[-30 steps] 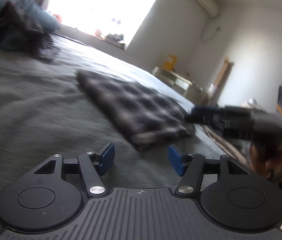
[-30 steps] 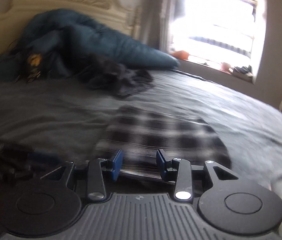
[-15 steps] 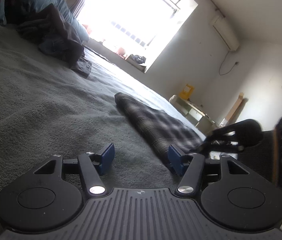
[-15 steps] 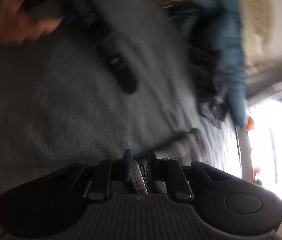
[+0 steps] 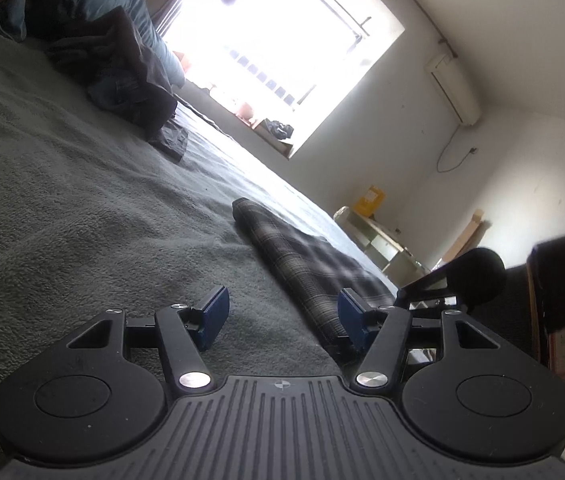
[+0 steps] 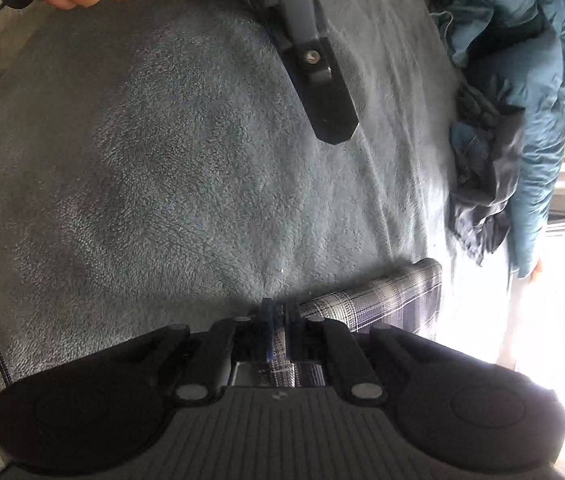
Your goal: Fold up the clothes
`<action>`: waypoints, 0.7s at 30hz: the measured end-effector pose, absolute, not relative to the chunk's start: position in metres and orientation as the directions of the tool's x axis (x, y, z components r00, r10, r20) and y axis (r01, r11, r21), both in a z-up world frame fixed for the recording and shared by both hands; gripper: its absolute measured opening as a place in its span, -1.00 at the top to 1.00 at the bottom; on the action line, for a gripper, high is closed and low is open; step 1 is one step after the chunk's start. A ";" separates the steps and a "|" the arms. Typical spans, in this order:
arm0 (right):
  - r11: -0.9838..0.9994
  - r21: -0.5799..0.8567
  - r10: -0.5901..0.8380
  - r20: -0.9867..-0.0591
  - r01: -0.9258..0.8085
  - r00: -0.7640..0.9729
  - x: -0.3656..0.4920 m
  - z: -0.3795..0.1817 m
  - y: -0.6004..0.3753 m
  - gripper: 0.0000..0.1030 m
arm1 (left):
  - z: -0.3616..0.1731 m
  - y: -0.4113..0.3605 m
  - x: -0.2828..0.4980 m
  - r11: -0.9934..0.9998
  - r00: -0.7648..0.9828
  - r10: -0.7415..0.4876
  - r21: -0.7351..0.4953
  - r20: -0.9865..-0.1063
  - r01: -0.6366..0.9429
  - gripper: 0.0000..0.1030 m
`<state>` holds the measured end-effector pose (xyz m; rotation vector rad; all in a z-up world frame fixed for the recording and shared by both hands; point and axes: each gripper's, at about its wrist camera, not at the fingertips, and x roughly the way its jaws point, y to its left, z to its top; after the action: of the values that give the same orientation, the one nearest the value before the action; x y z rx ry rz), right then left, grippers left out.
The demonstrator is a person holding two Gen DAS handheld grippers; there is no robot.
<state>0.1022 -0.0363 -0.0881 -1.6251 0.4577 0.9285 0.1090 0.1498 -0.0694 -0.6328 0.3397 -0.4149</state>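
A grey blanket (image 6: 170, 184) covers the bed, and the folded plaid garment (image 5: 306, 268) lies on it near the edge. The right gripper (image 6: 280, 320) pinches the plaid's near corner tight, having just closed on it. The left gripper (image 5: 282, 312) hovers wide, empty, beside the fold. Next, likely: left grabs the edge to double it over.

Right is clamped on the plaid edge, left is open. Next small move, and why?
Probably slide the left gripper onto the plaid garment's near edge and close: its jaws stand open over bare blanket, while the right gripper already pinches that edge.
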 end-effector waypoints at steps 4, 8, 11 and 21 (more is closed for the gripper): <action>-0.256 -0.593 0.150 -0.805 -0.764 0.574 0.109 -0.082 -0.032 0.84 | -0.069 0.148 0.109 0.736 0.862 -0.472 -0.620 -0.185 0.270 -0.18; -0.247 -0.551 0.121 -0.834 -0.797 0.539 0.117 -0.081 -0.027 0.81 | -0.067 0.144 0.109 0.749 0.863 -0.468 -0.603 -0.192 0.273 -0.18; -0.264 -0.512 0.092 -0.857 -0.818 0.507 0.122 -0.083 -0.023 0.85 | -0.067 0.143 0.109 0.758 0.864 -0.463 -0.593 -0.198 0.270 -0.18; -0.622 -0.535 0.138 -0.794 -0.572 0.593 0.074 -0.071 -0.045 0.97 | -0.069 0.143 0.112 0.768 0.867 -0.451 -0.587 -0.213 0.256 -0.18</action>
<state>0.0743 -0.0450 -0.0714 -1.9903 0.3446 1.0818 0.1120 0.1434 -0.0690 -0.5777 0.3561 -0.3926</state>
